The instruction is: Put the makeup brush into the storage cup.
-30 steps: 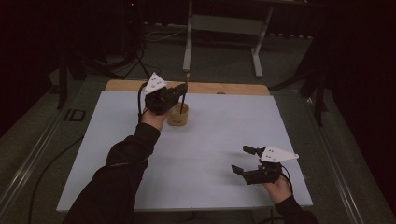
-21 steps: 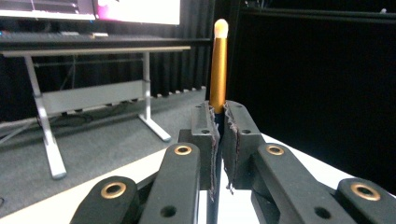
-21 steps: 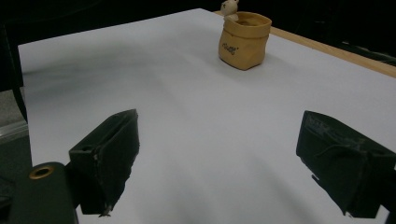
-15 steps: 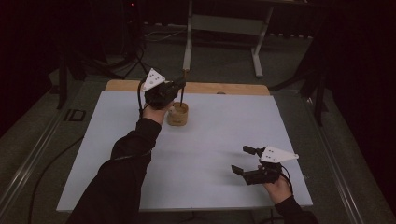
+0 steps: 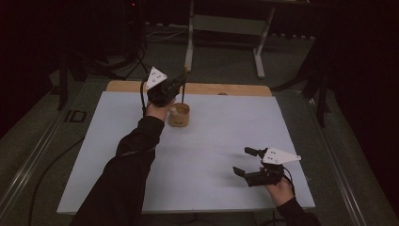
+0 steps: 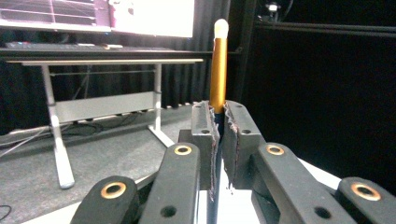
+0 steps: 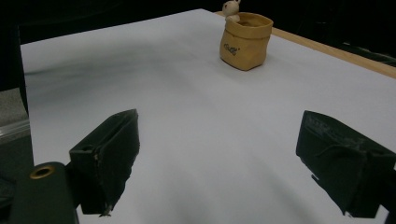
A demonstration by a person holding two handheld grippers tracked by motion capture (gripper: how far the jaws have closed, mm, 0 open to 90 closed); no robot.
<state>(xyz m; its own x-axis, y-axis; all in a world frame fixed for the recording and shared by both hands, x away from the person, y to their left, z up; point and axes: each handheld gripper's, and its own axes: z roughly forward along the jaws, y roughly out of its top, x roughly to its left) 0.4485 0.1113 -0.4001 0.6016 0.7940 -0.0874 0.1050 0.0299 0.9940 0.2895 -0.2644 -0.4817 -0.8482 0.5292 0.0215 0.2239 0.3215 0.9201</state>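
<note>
At the far side of the white table, the left gripper is holding a gold-barrelled pen clamped between its jaws, above and just behind a small tan sack-shaped pot. In the left gripper view the jaws are pressing together on the pen's lower barrel, and the pen is standing upright out of them, its pale rounded tip uppermost (the part below the jaws is running down out of sight between the black links). From above, the pen is showing as a thin dark line rising past the gripper toward the wooden strip along the table's far edge.

The pot is sitting on the tabletop just beside the person's left hand, whose dark sleeve is stretching in from the bottom of the high view. In the right gripper view the pot is standing upright with its mouth open, a small pale figurine is perching at its rim, and dark lettering is marking its side; what lies inside cannot be made out.

The right gripper is hovering near the table's near right corner, well apart from the pot, its jaws spread wide and gripping nothing. Its own camera is looking across bare white tabletop between the two jaws toward the pot. Beyond the table, a white-legged desk is standing on grey floor under a lit screen.
</note>
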